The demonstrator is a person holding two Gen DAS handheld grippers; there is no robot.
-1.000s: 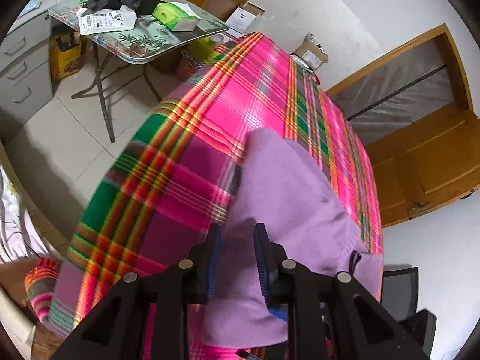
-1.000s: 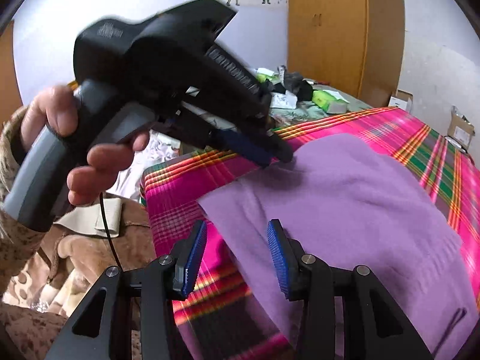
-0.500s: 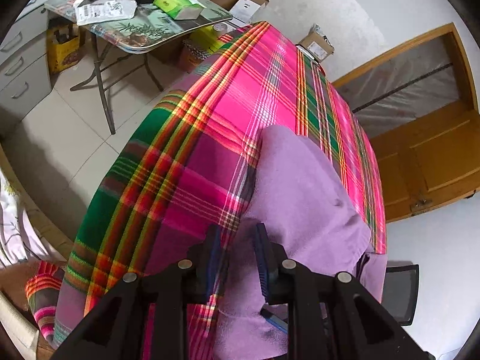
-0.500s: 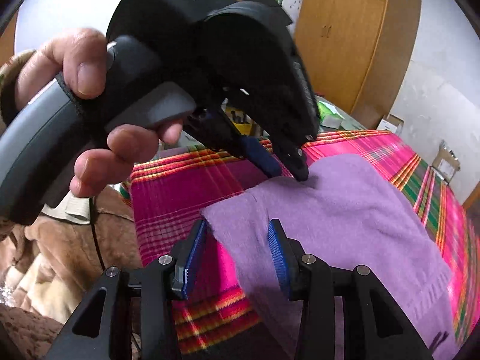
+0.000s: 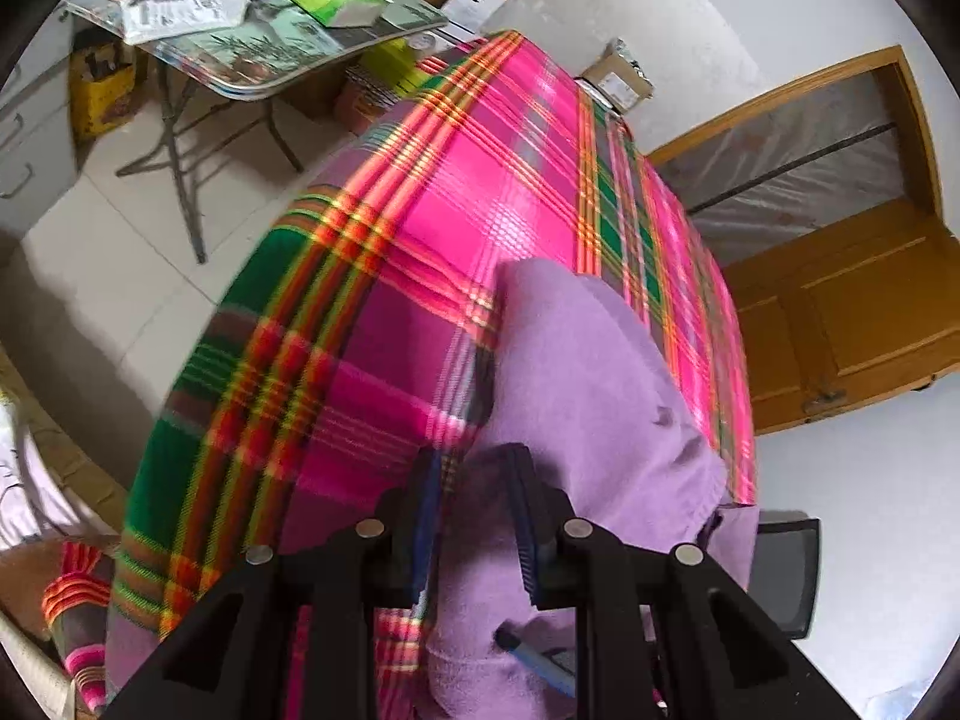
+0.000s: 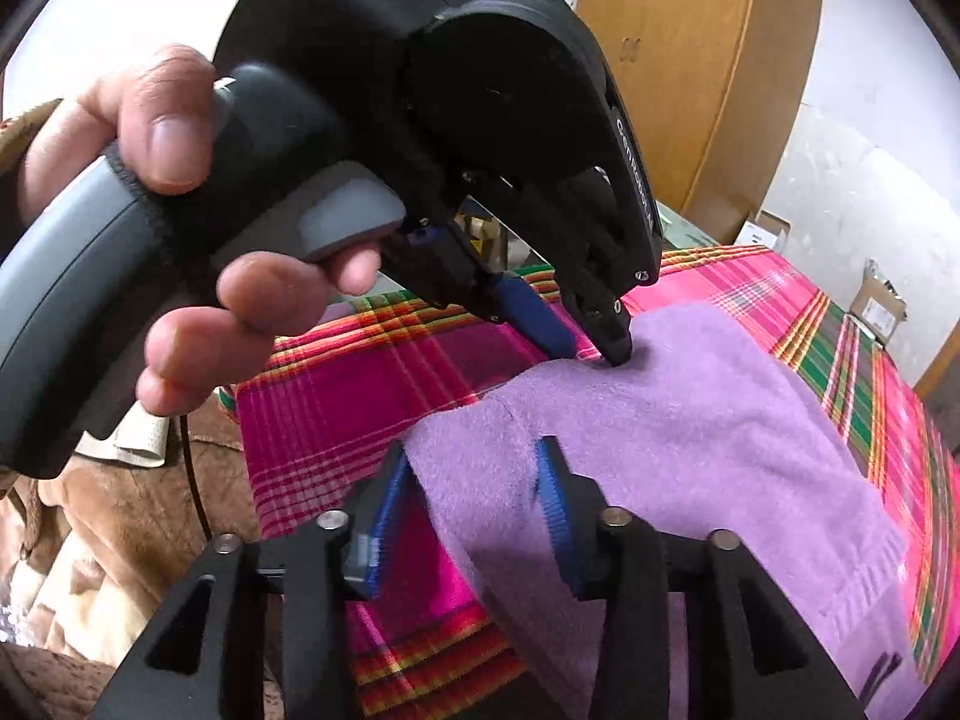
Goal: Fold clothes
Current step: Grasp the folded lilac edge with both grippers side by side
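Note:
A purple knit garment [image 5: 588,396] lies folded on a pink plaid bedspread [image 5: 456,222]. My left gripper [image 5: 477,468] is open, its jaws straddling the garment's near edge. In the right wrist view the left gripper [image 6: 594,348] shows from the side, its tips touching the garment [image 6: 708,420] at its far corner. My right gripper [image 6: 474,468] is open, its jaws on either side of the garment's near corner; the cloth lies between them, not pinched.
A folding table [image 5: 264,69] with papers and a green box stands beyond the bed. Cardboard boxes [image 5: 615,75] sit on the floor by the wall. A wooden door [image 5: 852,306] is at the right. A brown blanket [image 6: 120,540] lies beside the bed.
Both grippers have come lower and closer to the garment's near edge. The right gripper's jaws now straddle the corner, and the left gripper's tips have reached the cloth.

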